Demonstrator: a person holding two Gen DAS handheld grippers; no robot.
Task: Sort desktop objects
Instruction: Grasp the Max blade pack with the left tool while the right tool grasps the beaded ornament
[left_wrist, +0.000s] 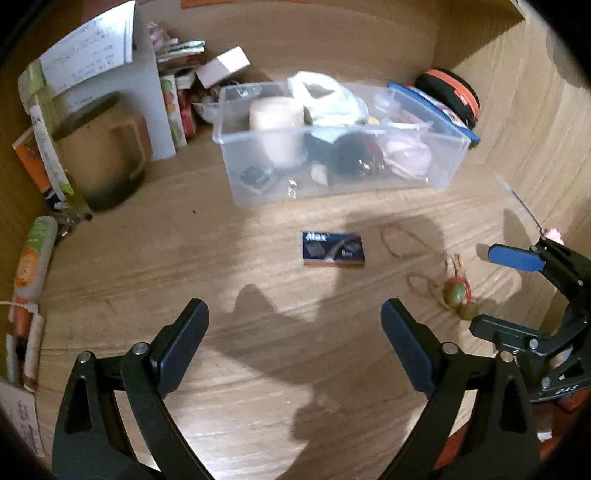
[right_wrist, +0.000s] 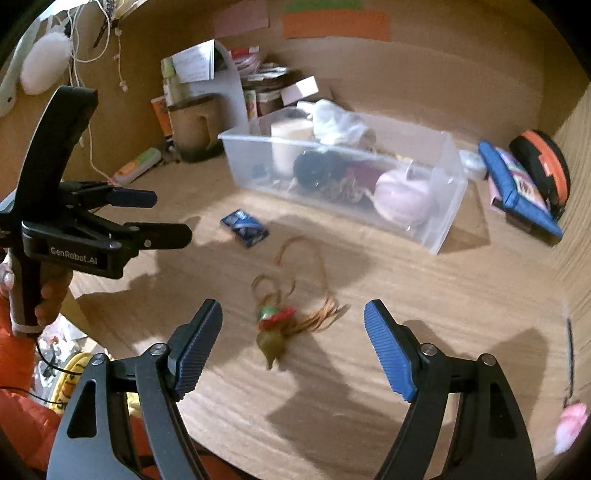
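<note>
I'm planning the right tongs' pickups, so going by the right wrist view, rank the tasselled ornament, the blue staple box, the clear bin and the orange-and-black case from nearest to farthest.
From the right tongs:
1. Tasselled ornament, on the desk just ahead, between the open fingers.
2. Blue staple box, farther ahead, slightly left.
3. Clear bin, behind it, centre to right.
4. Orange-and-black case, far right corner by the wall.

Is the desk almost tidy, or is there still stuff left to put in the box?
Partly. The clear bin already holds several things, like a pale jar and a pink pouch. Nothing is in hand: the left gripper and right gripper are both open and empty. Still loose on the desk: the blue staple box and the tasselled charm.
</note>
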